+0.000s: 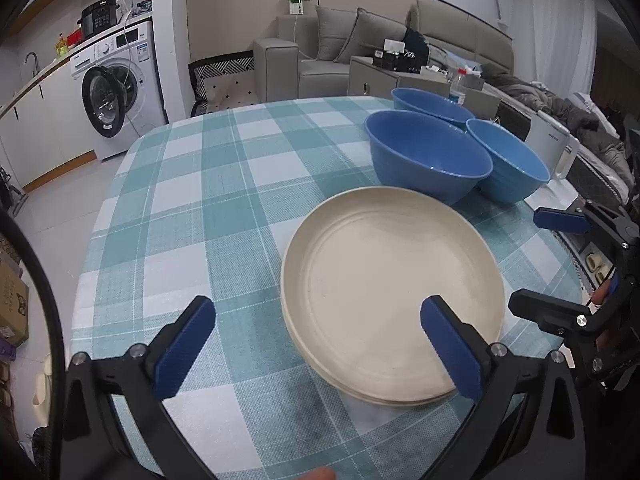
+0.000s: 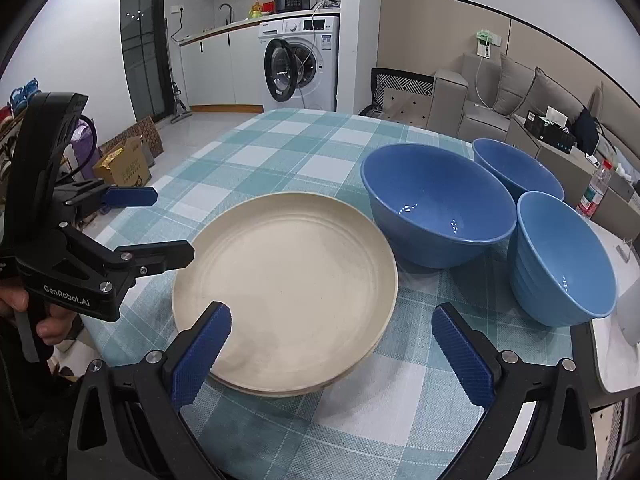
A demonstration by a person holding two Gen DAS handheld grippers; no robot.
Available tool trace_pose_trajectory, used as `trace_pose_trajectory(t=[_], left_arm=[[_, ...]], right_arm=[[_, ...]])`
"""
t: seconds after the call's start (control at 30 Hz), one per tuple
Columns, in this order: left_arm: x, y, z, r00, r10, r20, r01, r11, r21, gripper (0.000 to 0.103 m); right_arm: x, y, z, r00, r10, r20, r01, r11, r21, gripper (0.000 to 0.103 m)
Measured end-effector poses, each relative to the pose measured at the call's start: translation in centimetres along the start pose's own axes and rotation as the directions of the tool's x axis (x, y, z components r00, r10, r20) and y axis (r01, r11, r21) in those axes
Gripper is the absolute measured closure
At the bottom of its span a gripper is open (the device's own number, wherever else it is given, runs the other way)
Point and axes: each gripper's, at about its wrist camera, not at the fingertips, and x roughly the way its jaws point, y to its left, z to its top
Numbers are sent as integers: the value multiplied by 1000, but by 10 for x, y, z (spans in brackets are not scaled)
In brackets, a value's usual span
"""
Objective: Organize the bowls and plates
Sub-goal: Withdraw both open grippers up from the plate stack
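Observation:
A stack of cream plates (image 1: 392, 280) (image 2: 288, 280) lies on the checked tablecloth (image 1: 224, 208) (image 2: 280, 148). Three blue bowls stand behind it: a large one (image 1: 428, 160) (image 2: 436, 208), a ribbed one (image 1: 508, 160) (image 2: 560, 256) and a far one (image 1: 432, 104) (image 2: 516, 168). My left gripper (image 1: 320, 344) (image 2: 160, 224) is open, its right finger over the near plate rim. My right gripper (image 2: 332, 356) (image 1: 536, 260) is open and empty, its left finger over the plate's near edge.
A washing machine (image 1: 116, 92) (image 2: 300, 68) and a kitchen counter stand beyond the table. A grey sofa (image 1: 320, 52) (image 2: 500, 92) is at the back. A white appliance (image 1: 556, 148) sits by the bowls. Cardboard boxes (image 2: 124, 164) lie on the floor.

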Motion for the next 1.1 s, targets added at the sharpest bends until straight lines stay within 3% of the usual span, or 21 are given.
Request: trace_pose_trajectory(t=[0.57,1.1], left_arm=[[-15,4,16,996,-34,87,40,997,-63,0],[-22,11,48,986,-39,160,59,990,-126,0]], right_arm=[[-44,-31,13,991,42,124,-56,993,106,1],[-104,-102,34,973,5,231,-71,957,280,1]])
